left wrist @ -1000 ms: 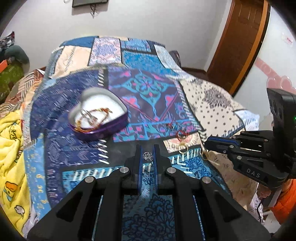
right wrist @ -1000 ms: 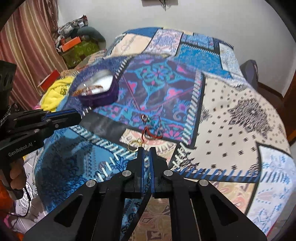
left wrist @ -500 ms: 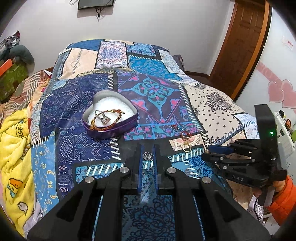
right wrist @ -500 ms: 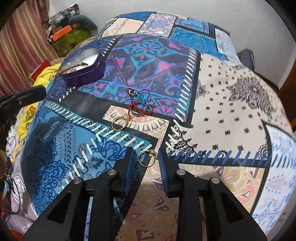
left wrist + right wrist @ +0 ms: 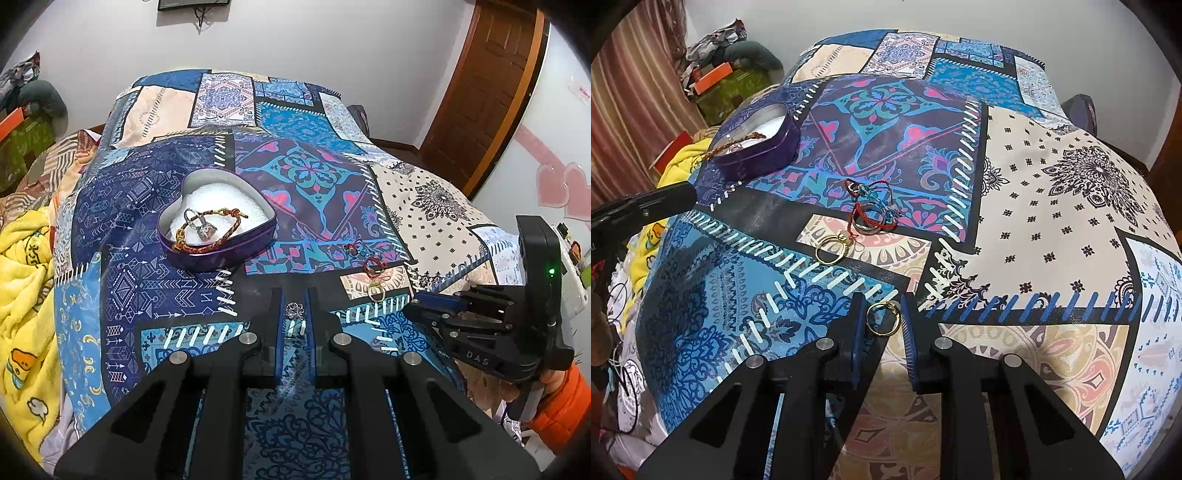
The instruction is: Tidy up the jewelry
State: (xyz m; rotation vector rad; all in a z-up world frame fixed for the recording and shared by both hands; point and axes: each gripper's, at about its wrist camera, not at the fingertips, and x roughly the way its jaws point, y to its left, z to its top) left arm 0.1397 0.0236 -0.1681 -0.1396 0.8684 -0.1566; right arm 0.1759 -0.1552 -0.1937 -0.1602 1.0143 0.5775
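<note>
A patchwork bedspread (image 5: 317, 177) covers the bed, a yellow blanket (image 5: 22, 280) beside it, a wooden door (image 5: 491, 85) beyond.

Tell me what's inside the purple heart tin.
In the heart tin: white padding, a braided bracelet and a silver ring with a silver charm. Anything beneath the padding is hidden.

Right jaws now astride gold ring (image 5: 882, 318).
</note>
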